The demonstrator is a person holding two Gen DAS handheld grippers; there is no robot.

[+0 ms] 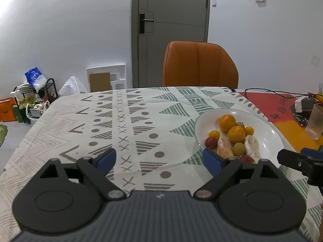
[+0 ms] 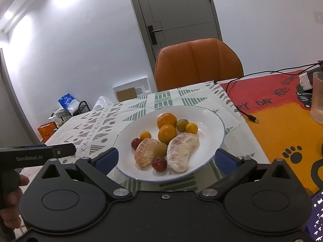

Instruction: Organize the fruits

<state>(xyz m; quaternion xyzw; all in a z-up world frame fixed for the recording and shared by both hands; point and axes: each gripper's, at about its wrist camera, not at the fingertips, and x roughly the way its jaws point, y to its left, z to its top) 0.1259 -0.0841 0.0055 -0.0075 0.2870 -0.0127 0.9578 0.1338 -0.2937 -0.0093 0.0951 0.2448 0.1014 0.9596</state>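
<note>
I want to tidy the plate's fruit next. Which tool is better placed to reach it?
Right. The right tool stands open, squarely facing the plate; the left tool points at bare tablecloth beside it.

Plate [image 2: 212, 121]: glossy white glazed ceramic. Tablecloth [image 1: 121, 121]: matt printed cloth. Chair [image 2: 198, 64]: smooth orange leather-like upholstery. Tumbler [image 2: 318, 96]: ribbed, frosted translucent. Pomelo segments [image 2: 181, 151]: rough, dull pith. Oranges [image 2: 167, 134]: slightly glossy peel.
</note>
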